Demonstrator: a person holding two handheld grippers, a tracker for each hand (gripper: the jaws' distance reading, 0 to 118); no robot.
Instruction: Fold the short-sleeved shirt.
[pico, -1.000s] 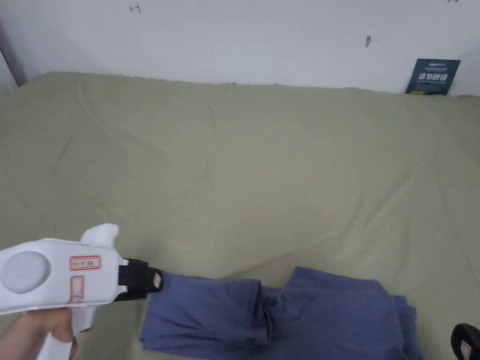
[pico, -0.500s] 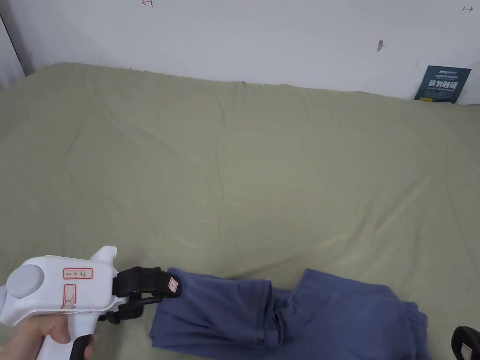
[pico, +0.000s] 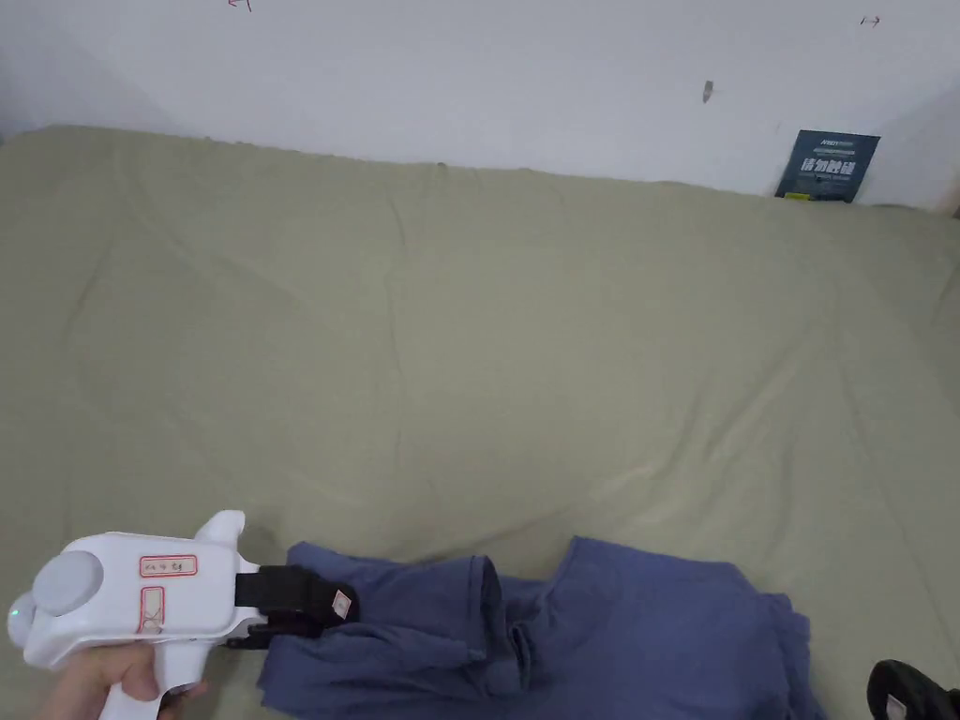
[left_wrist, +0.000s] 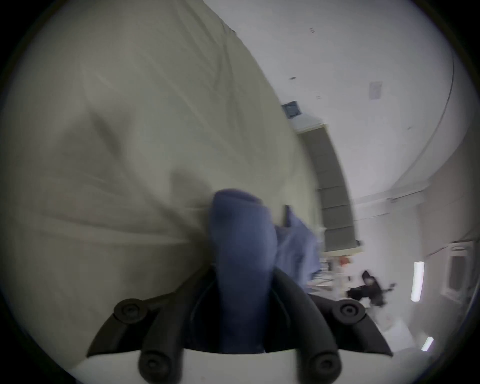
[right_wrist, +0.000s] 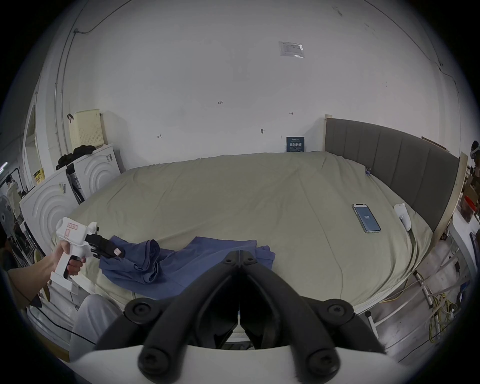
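A blue short-sleeved shirt (pico: 637, 637) lies crumpled along the near edge of the olive bed sheet (pico: 516, 356). My left gripper (pico: 333, 609) is at the shirt's left end, shut on a bunched fold of it. In the left gripper view the blue cloth (left_wrist: 244, 246) rises out from between the jaws of that gripper (left_wrist: 244, 270). The right gripper view shows the left gripper (right_wrist: 118, 253) pinching the shirt (right_wrist: 187, 257) from the side. My right gripper (right_wrist: 240, 252) is shut with nothing between its jaws. It sits at the bottom right corner (pico: 905, 694), just off the shirt's right end.
A phone (right_wrist: 366, 217) and a small white object (right_wrist: 402, 215) lie on the sheet at the far right, near the grey headboard (right_wrist: 389, 156). A dark card (pico: 825, 167) leans on the white wall. White appliances (right_wrist: 49, 205) stand left of the bed.
The left gripper's jaws, apart at the shirt's left edge half a second ago, have closed on it, and the cloth there has bunched up. The head camera has shifted.
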